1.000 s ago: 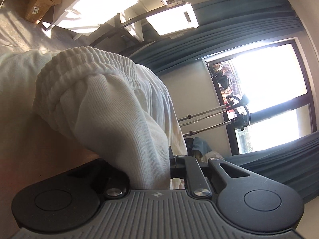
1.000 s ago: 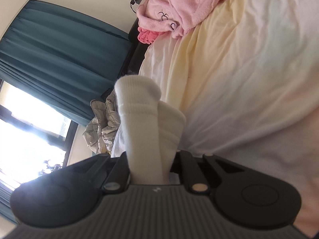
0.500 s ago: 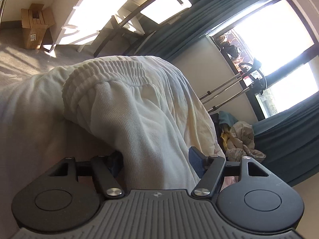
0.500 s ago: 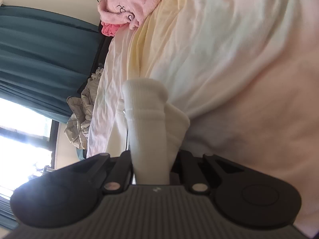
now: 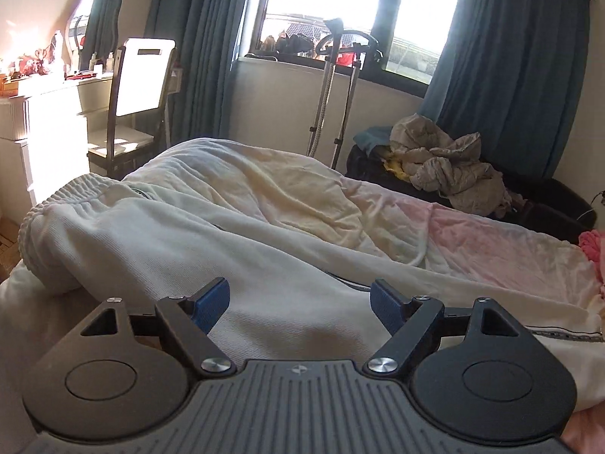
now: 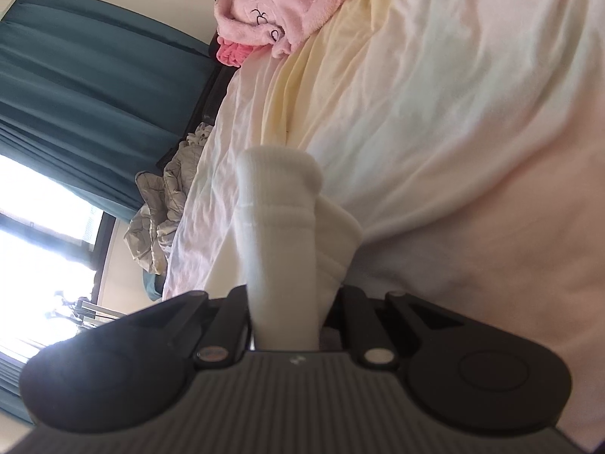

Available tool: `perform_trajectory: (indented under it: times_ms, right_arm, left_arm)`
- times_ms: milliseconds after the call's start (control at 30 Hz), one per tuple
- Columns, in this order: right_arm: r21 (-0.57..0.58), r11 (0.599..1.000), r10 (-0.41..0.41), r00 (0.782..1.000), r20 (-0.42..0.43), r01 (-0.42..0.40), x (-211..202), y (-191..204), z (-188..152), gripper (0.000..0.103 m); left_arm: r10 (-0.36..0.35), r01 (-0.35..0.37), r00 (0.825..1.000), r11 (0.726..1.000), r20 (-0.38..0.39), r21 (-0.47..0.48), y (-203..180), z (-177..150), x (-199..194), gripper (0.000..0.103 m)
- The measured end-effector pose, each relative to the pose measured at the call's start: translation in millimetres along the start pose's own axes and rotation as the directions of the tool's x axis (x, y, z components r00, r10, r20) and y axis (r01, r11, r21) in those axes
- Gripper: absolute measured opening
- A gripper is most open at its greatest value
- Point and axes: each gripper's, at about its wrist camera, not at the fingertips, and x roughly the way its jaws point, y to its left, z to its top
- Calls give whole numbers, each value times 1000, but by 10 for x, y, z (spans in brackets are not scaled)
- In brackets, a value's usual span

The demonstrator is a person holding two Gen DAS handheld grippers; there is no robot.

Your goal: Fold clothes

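Bedding point(image 5: 472, 249) open rightward; pink clothes pile point(image 6: 287, 3) blocks far corner.

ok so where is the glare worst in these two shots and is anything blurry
Left wrist view: sun burns out the dresser and chair back at left; the window is overexposed; fisheye bends the curtains. Right wrist view: the window at lower left is blown white, and the white pants in the right gripper look soft and washed out.
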Motion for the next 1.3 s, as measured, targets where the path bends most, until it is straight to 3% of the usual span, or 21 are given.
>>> perform_trajectory:
  times_ms: [100,400,600,800,1000,1200,1300]
  right_arm:
    - [-8,1000,8,1000,15,-7,-27,32,-14,9]
    - [-71,997,0,999,45,3,-57,117,-36,9]
    - [-253,967,21,979,203,32,-252,473,-263,9]
    - [-473,879,90,955,281,56,-494,1195,-590,9]
    - [-656,754,219,936,277,18,-748,1929,-1157,9]
    - [-804,594,337,919,205,-39,-900,2451,-2015,9]
    - [-871,486,375,918,131,-75,-942,2564,-2625,9]
  left_arm:
    - [0,4,999,996,-48,88,-194,-139,247,84]
    - [27,1,989,982,-144,191,-407,-344,695,85]
    - [3,30,988,976,-152,215,-455,-336,773,85]
    - [-12,48,989,970,-147,240,-485,-313,750,86]
    - [-21,48,990,981,-142,189,-352,-189,685,86]
    - [-41,46,996,997,-75,65,-85,70,519,86]
    - [-45,45,999,999,-15,1,99,210,394,87]
